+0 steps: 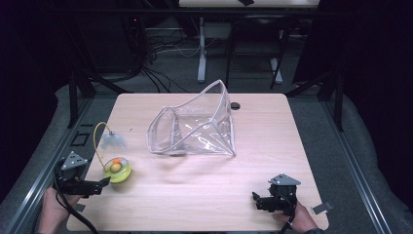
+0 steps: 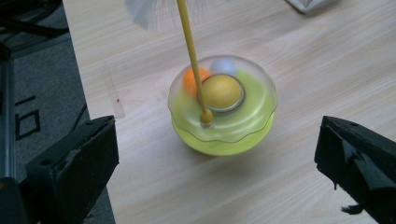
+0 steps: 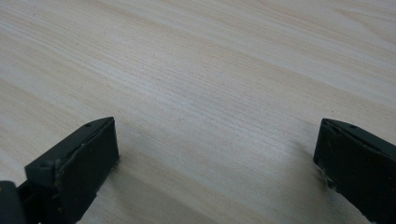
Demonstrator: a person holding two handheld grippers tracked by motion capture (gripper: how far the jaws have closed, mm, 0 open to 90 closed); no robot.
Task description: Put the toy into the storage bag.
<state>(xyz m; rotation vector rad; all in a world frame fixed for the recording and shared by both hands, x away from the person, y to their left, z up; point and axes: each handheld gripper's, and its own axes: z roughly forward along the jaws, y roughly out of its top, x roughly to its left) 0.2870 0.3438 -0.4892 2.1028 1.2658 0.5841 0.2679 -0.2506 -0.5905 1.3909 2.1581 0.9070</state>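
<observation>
Left gripper view puts the left gripper (image 2: 215, 154), jaws spread wide, just short of the yellow-green toy (image 2: 222, 109) near the table's (image 1: 204, 195) left edge, so I judge the reach underway, with closing around its base next, while the right gripper (image 3: 215, 154) idles spread.

Left gripper (image 1: 103, 183): black body, grey 3-cornered plate on top with small holes, black cable looping off the near side. Right gripper (image 1: 256, 199): same build, black body, grey 3-cornered plate, black cable running near toward the hand. Each had 2 black, blocky jaws with flat faces; edges looked worn and chipped, with 1 small round hole near the top of the left-side jaw in both gripper views. Left hand (image 1: 51, 207) and right hand (image 1: 302, 222) were bare, no sleeves visible.
</observation>
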